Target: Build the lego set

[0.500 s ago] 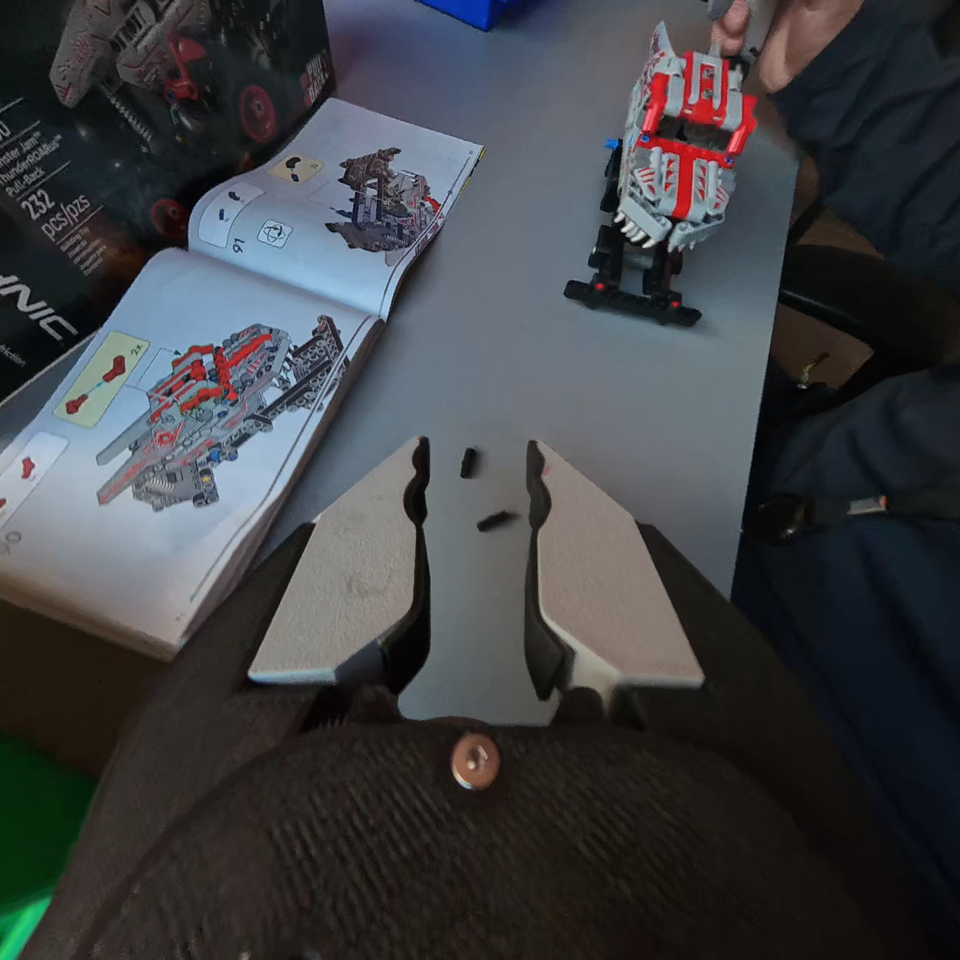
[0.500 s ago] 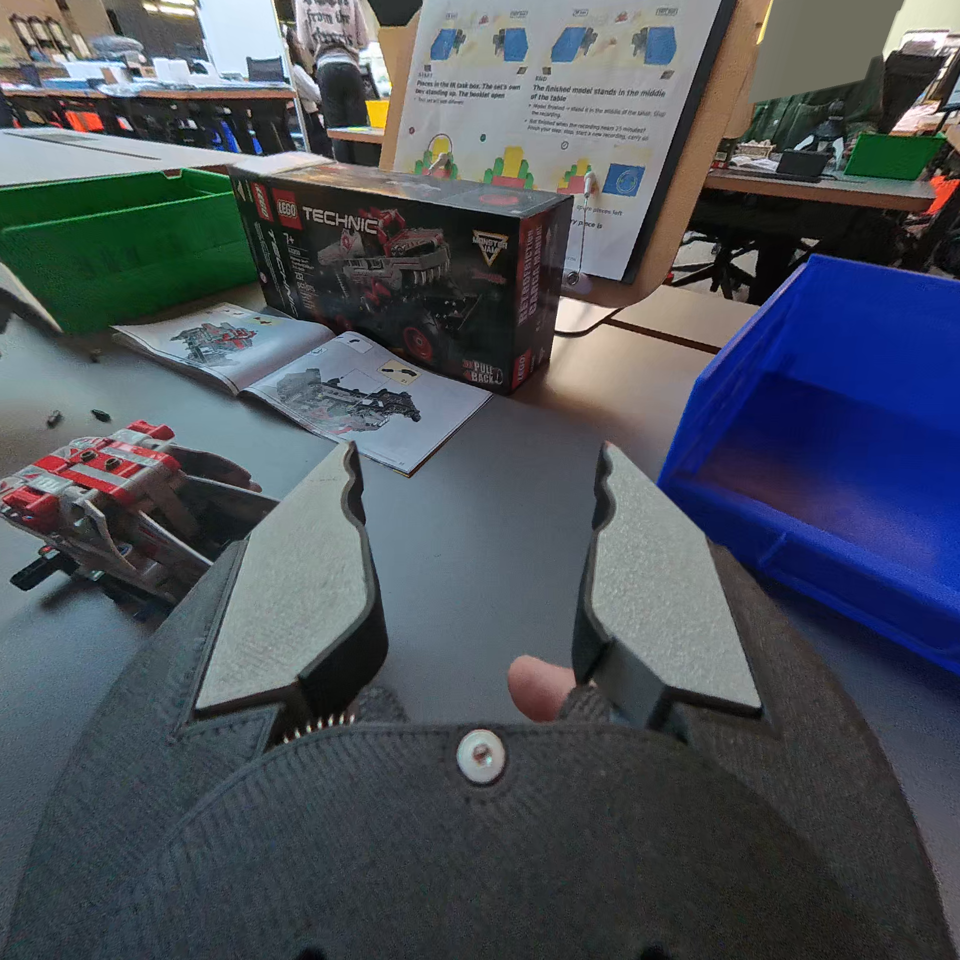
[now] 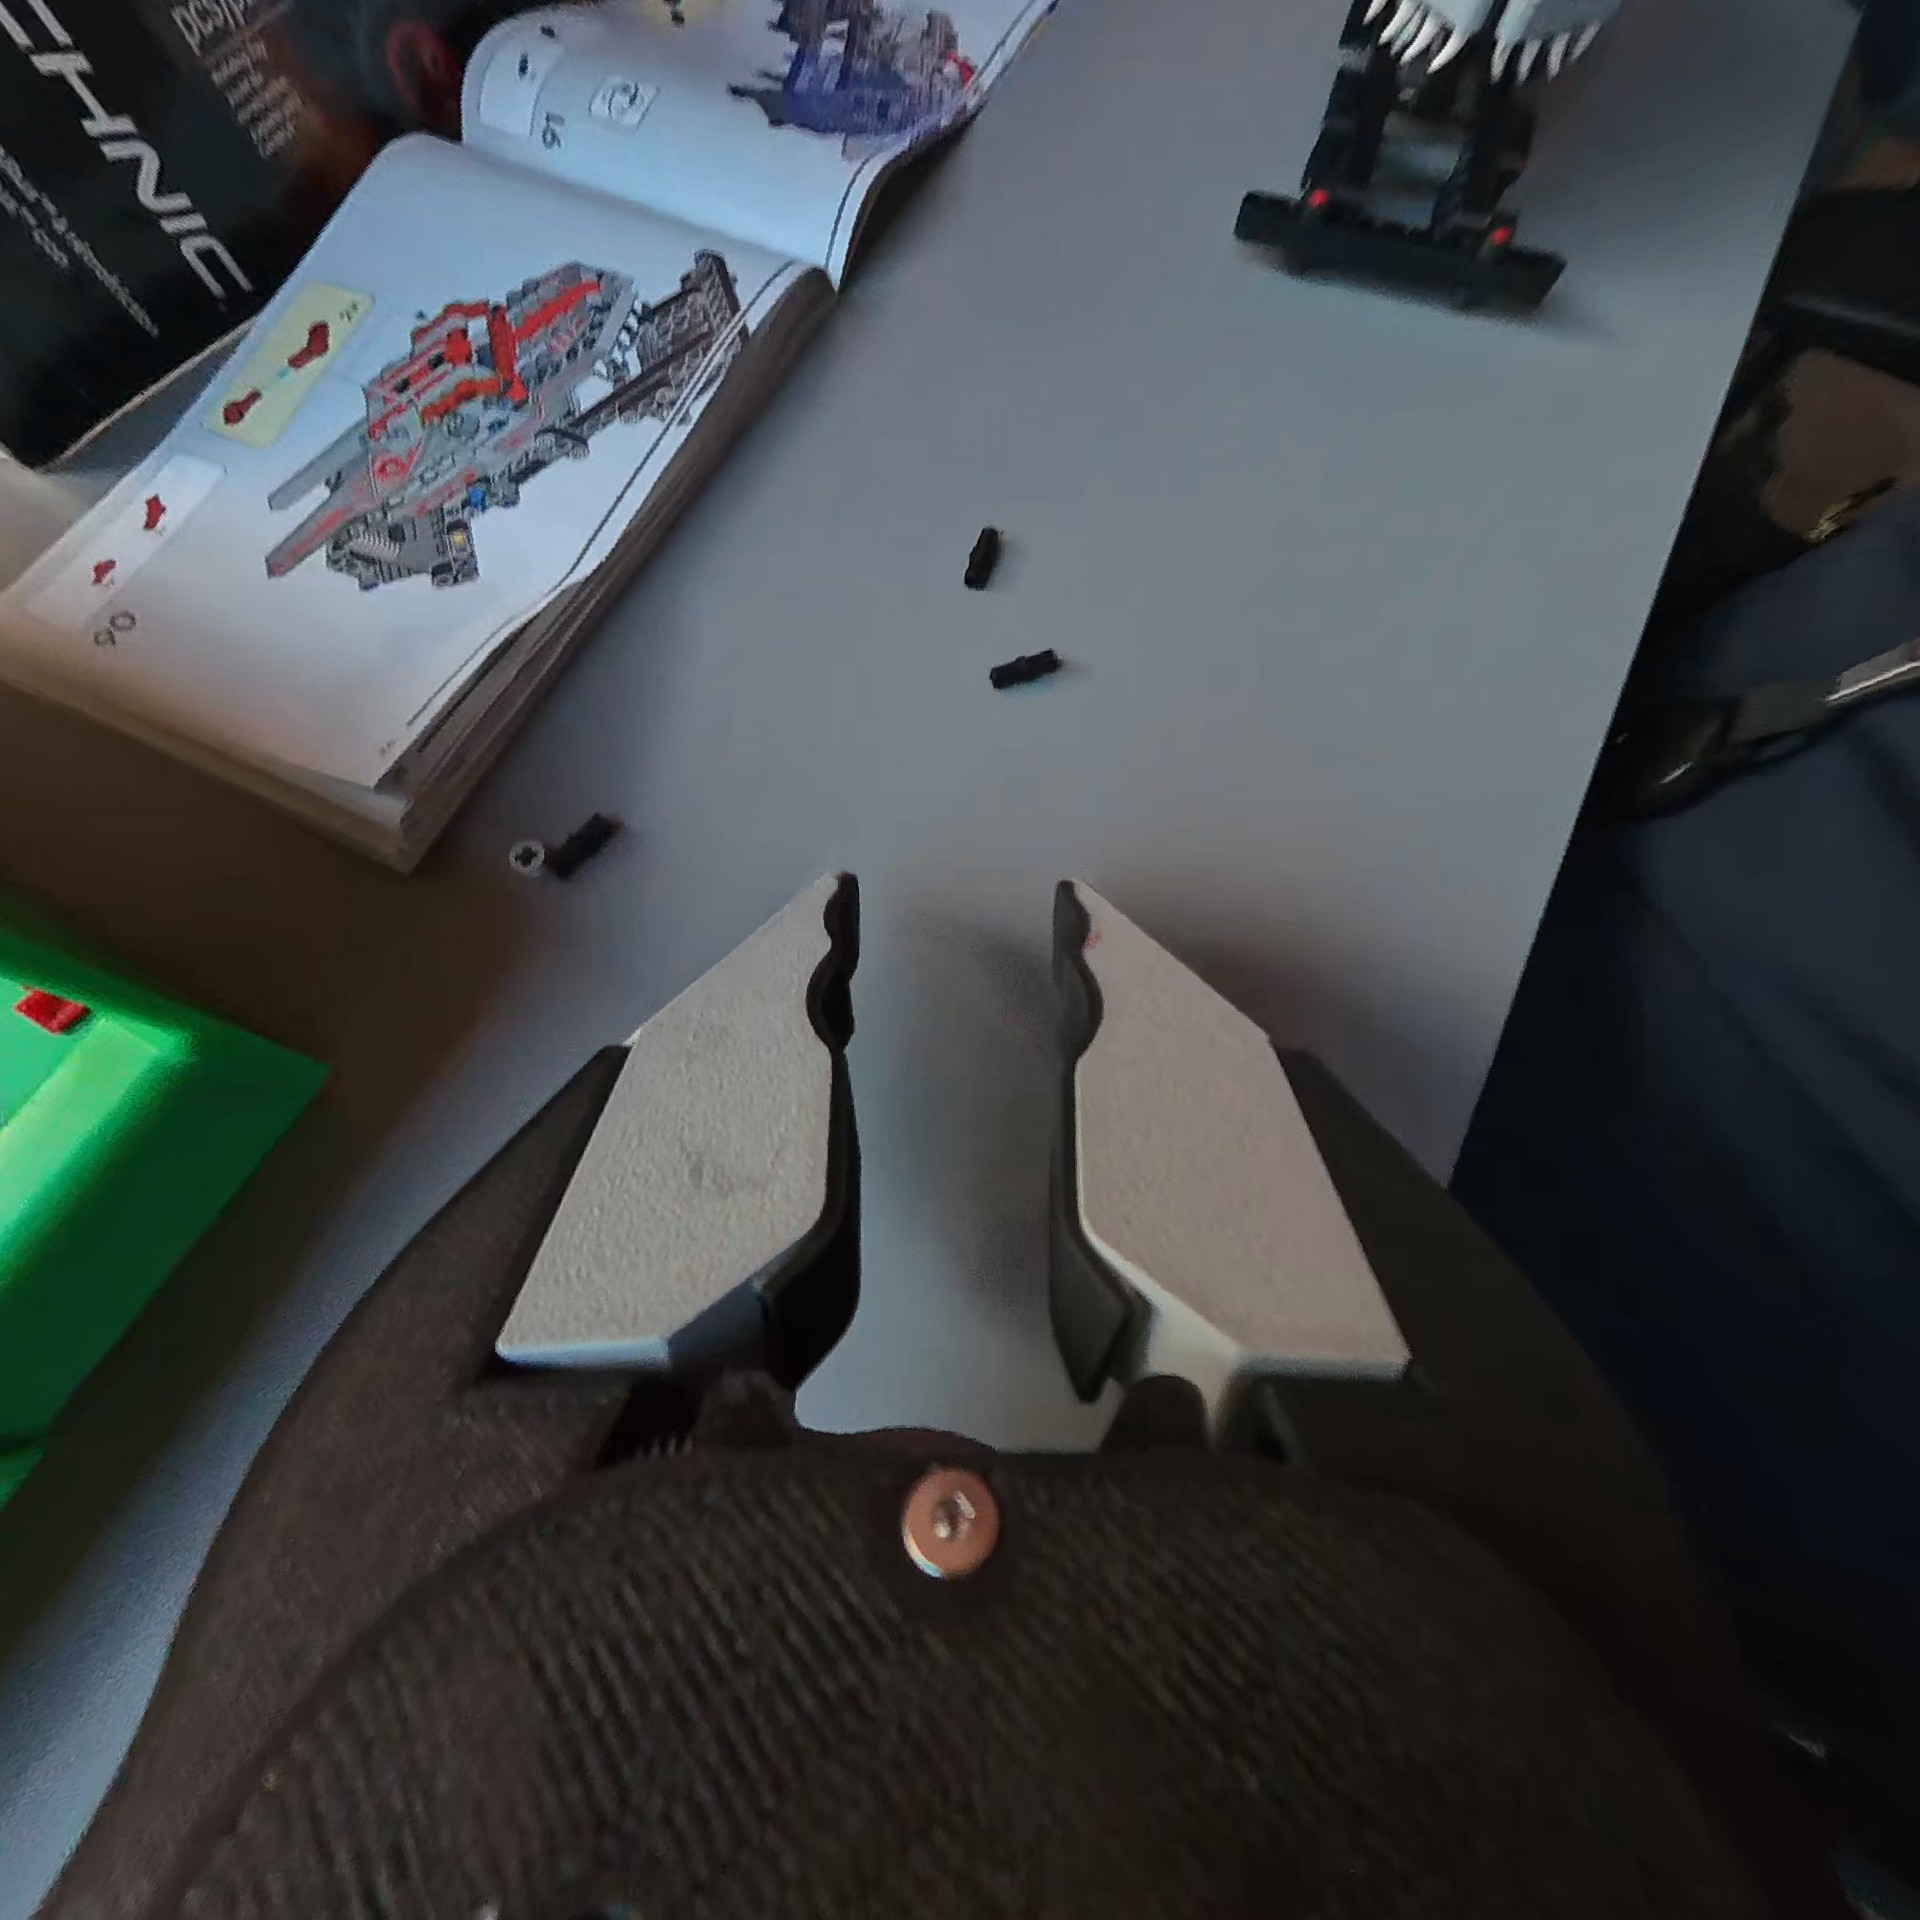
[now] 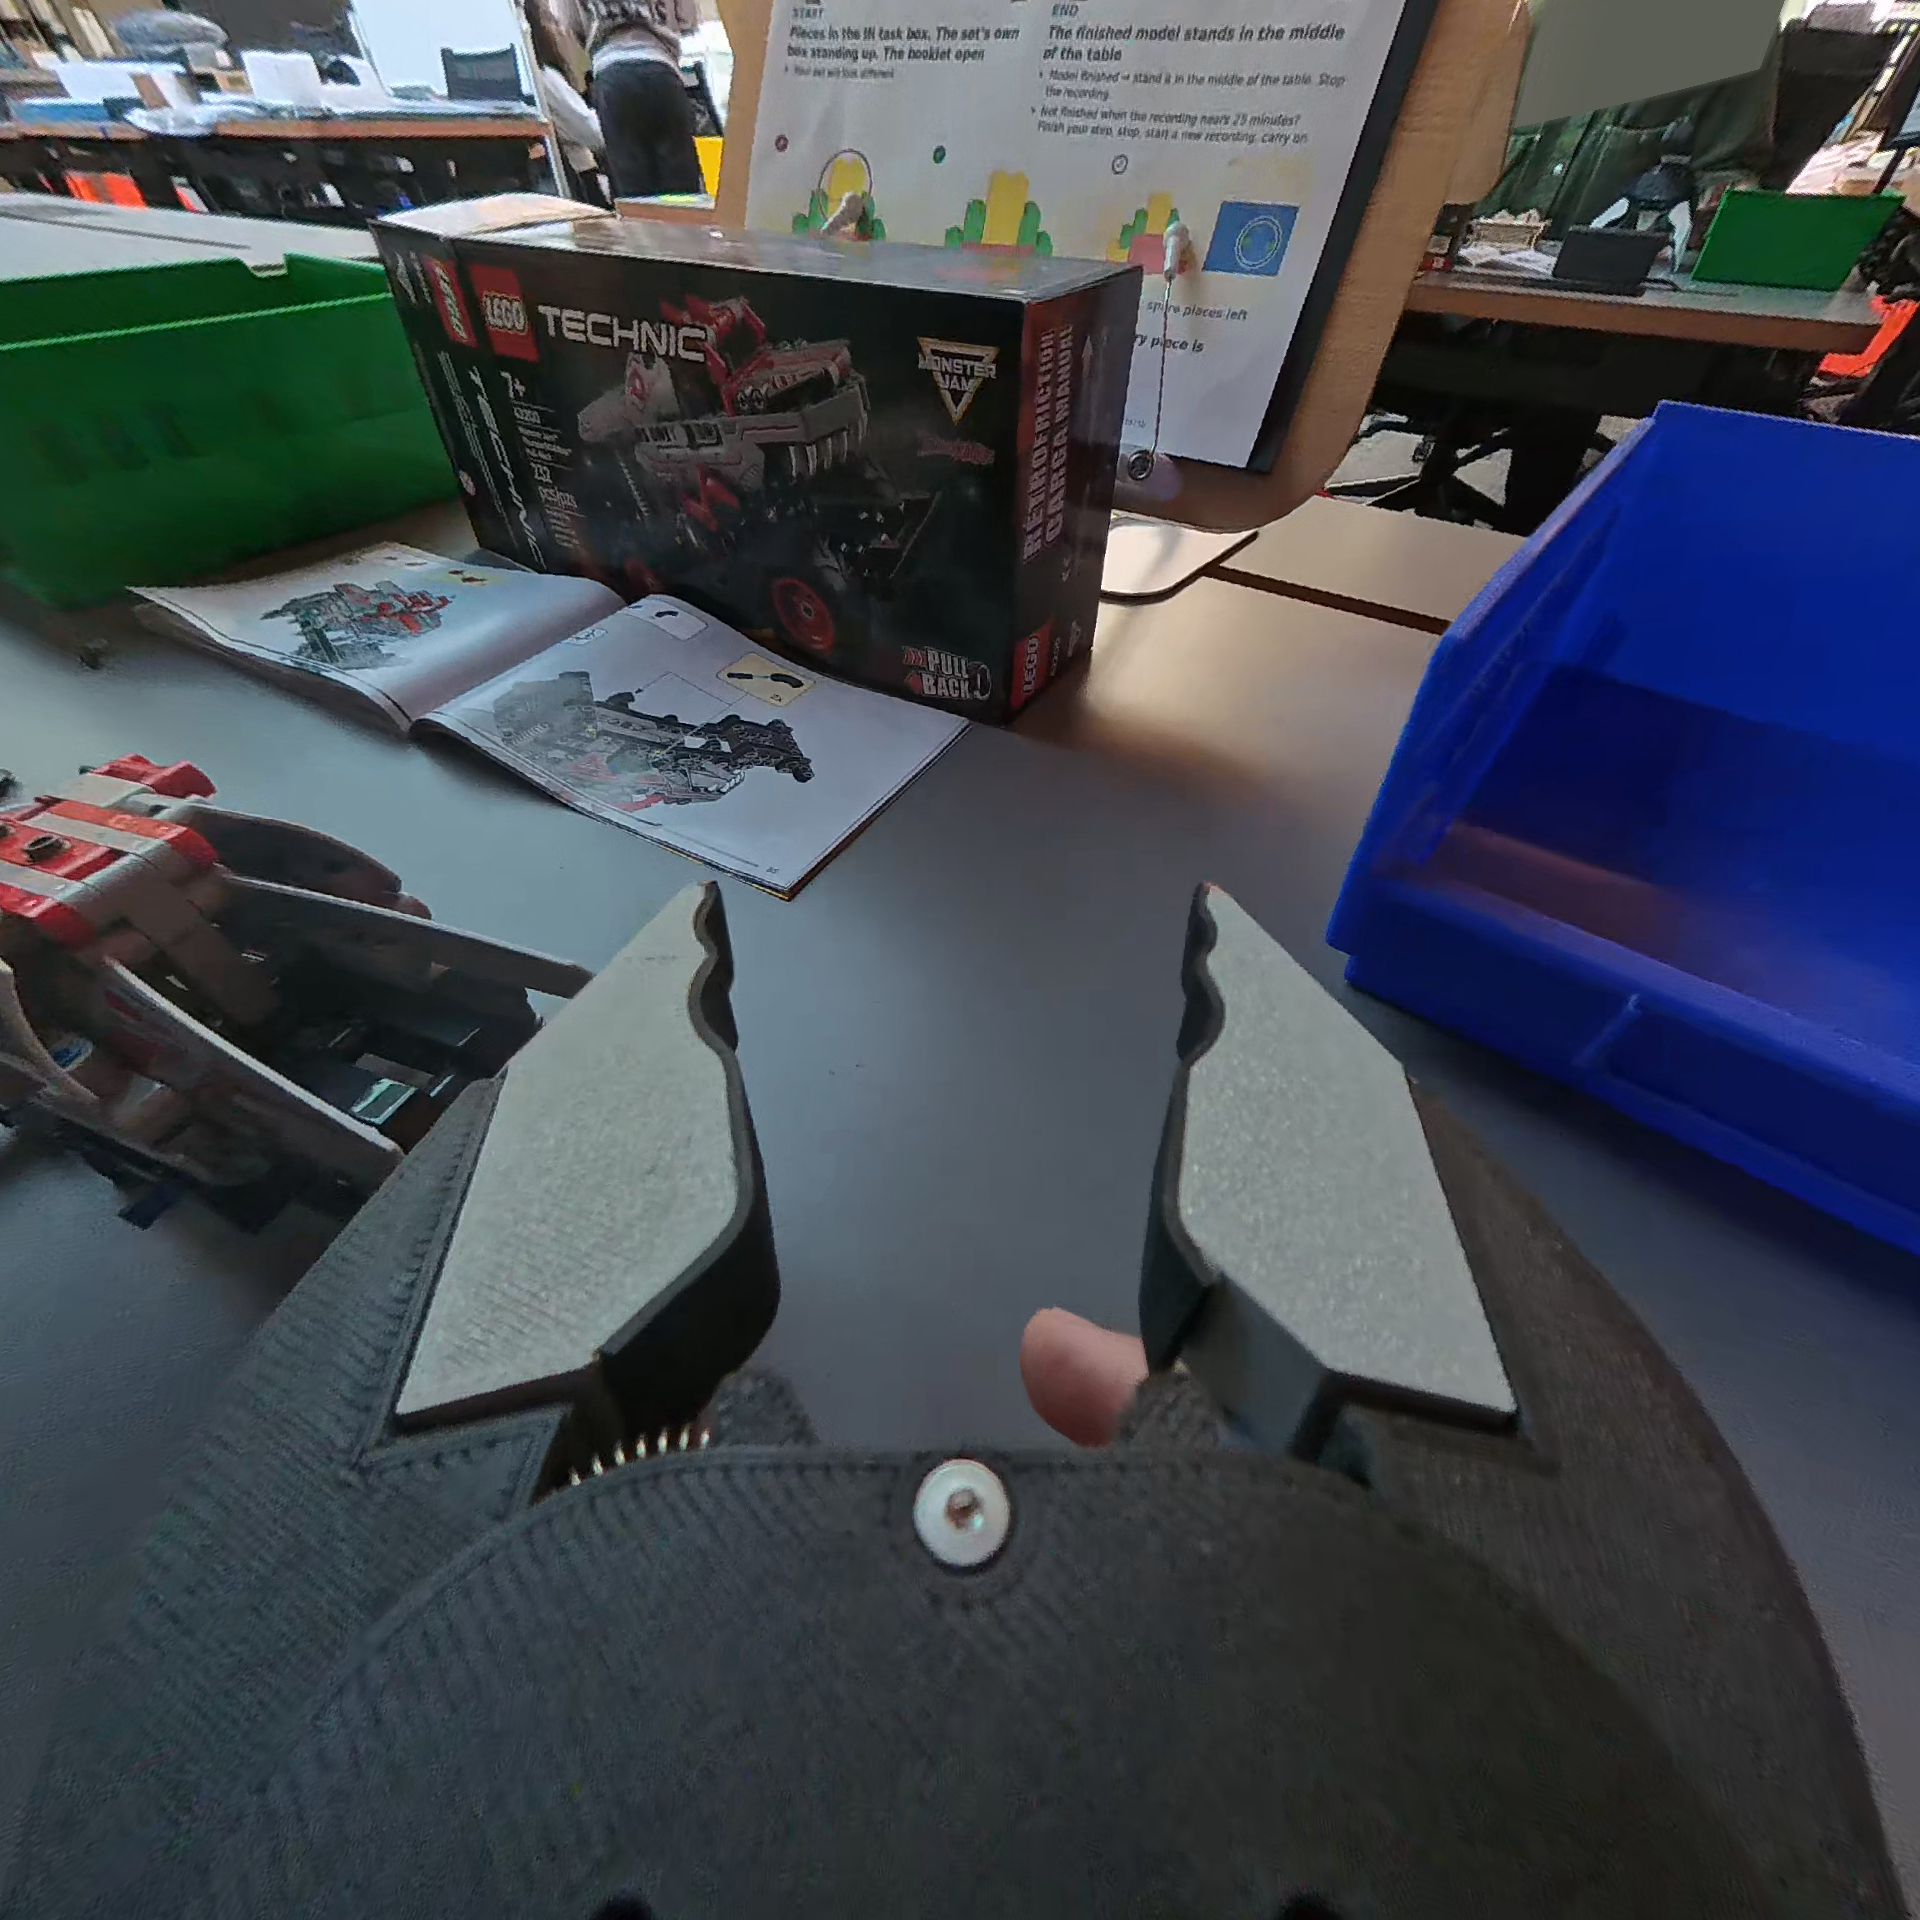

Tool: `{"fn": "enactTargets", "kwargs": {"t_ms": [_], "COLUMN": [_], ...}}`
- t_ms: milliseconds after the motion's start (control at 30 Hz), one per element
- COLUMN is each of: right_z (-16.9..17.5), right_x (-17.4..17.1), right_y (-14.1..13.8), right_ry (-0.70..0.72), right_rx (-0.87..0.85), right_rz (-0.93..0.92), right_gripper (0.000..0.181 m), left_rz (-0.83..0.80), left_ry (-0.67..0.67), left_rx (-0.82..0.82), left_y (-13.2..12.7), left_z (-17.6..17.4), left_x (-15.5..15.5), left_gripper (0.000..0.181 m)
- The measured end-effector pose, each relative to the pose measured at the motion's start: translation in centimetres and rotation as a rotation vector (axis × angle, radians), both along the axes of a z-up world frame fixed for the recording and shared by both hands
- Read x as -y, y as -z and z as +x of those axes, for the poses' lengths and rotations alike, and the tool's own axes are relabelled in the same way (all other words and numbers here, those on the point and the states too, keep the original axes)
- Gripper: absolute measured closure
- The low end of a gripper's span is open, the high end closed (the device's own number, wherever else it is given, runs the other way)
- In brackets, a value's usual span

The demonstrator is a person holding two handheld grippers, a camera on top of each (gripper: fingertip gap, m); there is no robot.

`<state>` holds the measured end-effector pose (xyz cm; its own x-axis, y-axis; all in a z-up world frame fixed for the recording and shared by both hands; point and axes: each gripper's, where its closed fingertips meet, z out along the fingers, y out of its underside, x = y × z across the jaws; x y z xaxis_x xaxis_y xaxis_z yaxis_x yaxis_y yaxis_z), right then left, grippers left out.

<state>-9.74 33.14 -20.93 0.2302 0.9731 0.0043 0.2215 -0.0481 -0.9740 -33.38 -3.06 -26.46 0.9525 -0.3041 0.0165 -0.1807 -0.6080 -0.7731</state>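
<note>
Both my jaws gaping, holding nothing: left gripper (image 3: 954, 909) facing black pins (image 3: 982, 557) at 12; printed set box (image 4: 769, 457) sitting at 11 of right gripper (image 4: 954, 920).

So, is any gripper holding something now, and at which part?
Nothing is held. The left gripper and the right gripper both have open, empty jaws.

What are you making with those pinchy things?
A Lego truck. The half-built model sits on the table beside the open booklet and the set's box. Right now nothing is being held: the left gripper is open above the table, with two small black pins lying just ahead of it and a third by the booklet. The right gripper is open too, next to the model and near an empty blue bin.
</note>
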Motion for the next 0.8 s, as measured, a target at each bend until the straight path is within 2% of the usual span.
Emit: {"fn": "enactTargets", "kwargs": {"t_ms": [167, 233, 333, 433, 567, 633, 733, 800], "right_z": [0.1, 0.1, 0.2, 0.4, 0.3, 0.4, 0.5, 0.5], "right_x": [0.0, -0.1, -0.4, -0.4, -0.3, -0.3, -0.2, -0.2], "right_y": [0.0, 0.0, -0.1, -0.3, -0.1, -0.2, -0.4, -0.4], "right_ry": [0.018, 0.022, 0.034, 0.046, 0.038, 0.036, 0.034, 0.031], "right_rx": [0.003, 0.002, -0.005, -0.017, -0.008, -0.011, -0.024, -0.027], "right_rz": [0.02, 0.011, 0.004, 0.012, 0.01, 0.012, 0.014, 0.012], "right_gripper": [0.097, 0.097, 0.096, 0.097, 0.097, 0.097, 0.098, 0.098], "left_rz": [0.017, 0.048, 0.09, 0.061, -0.01, -0.049, -0.088, -0.099], "left_ry": [0.063, 0.114, 0.149, 0.116, 0.128, 0.123, 0.155, 0.161], "left_rx": [-0.015, 0.031, 0.025, -0.11, -0.063, -0.097, -0.053, -0.058], "left_y": [0.2, -0.9, -2.0, -0.7, 0.2, 1.1, 1.8, 1.9], "left_z": [1.5, 3.6, 6.2, 5.6, 5.3, 4.4, 4.4, 3.8], "left_x": [-0.3, -1.9, -5.0, -7.5, -8.9, -9.4, -9.2, -8.7], "left_gripper": [0.152, 0.159, 0.157, 0.157, 0.158, 0.159, 0.167, 0.181]}}
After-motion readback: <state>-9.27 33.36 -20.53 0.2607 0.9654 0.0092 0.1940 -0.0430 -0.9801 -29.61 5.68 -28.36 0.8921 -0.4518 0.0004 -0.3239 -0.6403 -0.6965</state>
